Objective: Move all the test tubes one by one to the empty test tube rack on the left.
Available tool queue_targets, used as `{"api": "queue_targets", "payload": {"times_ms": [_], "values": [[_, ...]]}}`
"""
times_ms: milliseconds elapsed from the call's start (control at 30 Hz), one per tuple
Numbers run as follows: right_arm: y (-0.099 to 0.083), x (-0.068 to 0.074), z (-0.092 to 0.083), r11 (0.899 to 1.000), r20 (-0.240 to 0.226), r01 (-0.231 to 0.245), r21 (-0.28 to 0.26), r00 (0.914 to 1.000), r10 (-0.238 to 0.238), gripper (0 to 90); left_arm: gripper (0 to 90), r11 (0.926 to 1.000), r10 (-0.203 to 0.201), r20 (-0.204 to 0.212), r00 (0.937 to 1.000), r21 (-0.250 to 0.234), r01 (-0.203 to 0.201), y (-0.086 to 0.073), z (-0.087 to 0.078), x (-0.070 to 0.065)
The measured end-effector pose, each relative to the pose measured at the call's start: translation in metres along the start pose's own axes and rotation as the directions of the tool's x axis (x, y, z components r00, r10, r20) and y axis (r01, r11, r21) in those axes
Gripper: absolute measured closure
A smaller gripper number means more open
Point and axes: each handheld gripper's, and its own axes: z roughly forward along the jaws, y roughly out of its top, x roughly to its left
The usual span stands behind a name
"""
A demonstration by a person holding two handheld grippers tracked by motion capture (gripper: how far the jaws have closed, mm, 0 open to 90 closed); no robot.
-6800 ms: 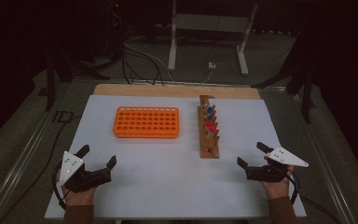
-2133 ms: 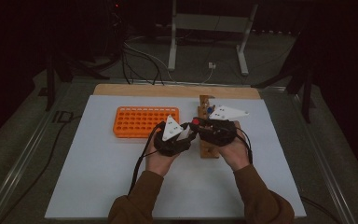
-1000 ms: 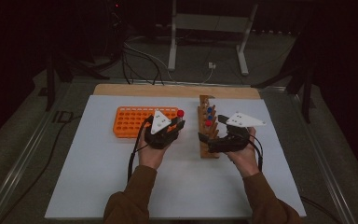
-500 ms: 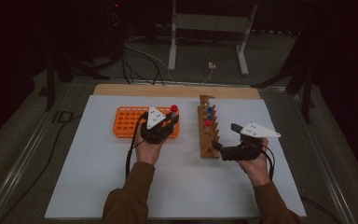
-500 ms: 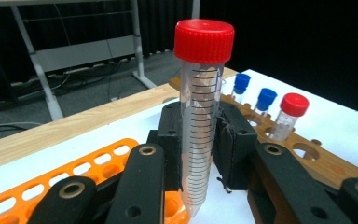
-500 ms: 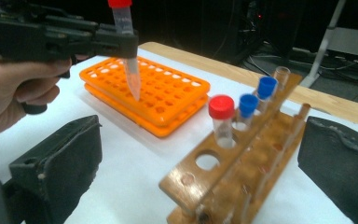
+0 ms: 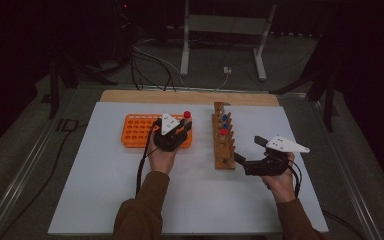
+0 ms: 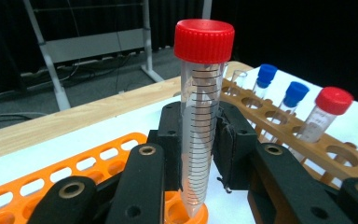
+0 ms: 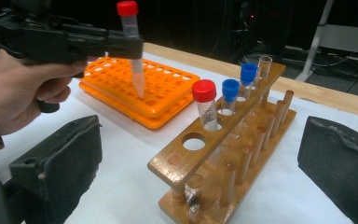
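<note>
A clear tube with a red cap [image 8: 199,116] stands upright between the pads of my left gripper [image 7: 182,127], which is shut on it. Its tip sits at a hole in the near right corner of the orange rack [image 7: 137,131]. The right gripper view shows the same tube [image 9: 133,46] over the orange rack [image 9: 168,93]. To the right, the wooden rack [image 7: 224,150] holds one red-capped tube [image 9: 206,105] and two blue-capped tubes [image 9: 230,93]. My right gripper [image 7: 247,149] is open and holds nothing, just right of the wooden rack's near end.
Everything rests on a white sheet [image 7: 105,200] over a table with a wooden far edge [image 7: 180,96]. A metal stand [image 7: 220,30] and cables lie on the floor beyond. Bare sheet lies in front of both racks.
Both grippers left the near corners and met at the wooden rack. Since then the left has carried the red-capped tube over to the orange rack, and the right has drawn back to the right.
</note>
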Motion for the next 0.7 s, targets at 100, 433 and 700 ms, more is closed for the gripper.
{"api": "queue_targets", "payload": {"times_ms": [100,433,700], "values": [[0.000,0.001,0.000,1.000,0.000,0.002,0.000,1.0000,-0.002,0.1,74.1,0.9999,-0.004,-0.009,0.9999,0.013,0.005,-0.003,0.004,0.001],[-0.002,-0.002,-0.003,1.000,0.002,-0.009,-0.007,1.0000,0.009,0.1,74.1,0.9990,-0.001,-0.038,0.9993,0.045,0.003,-0.012,0.017,0.002],[-0.002,-0.001,-0.003,1.000,-0.003,-0.002,-0.005,1.0000,0.002,0.1,74.1,0.9959,0.006,-0.034,0.9994,0.090,-0.003,-0.023,0.023,0.001]]}}
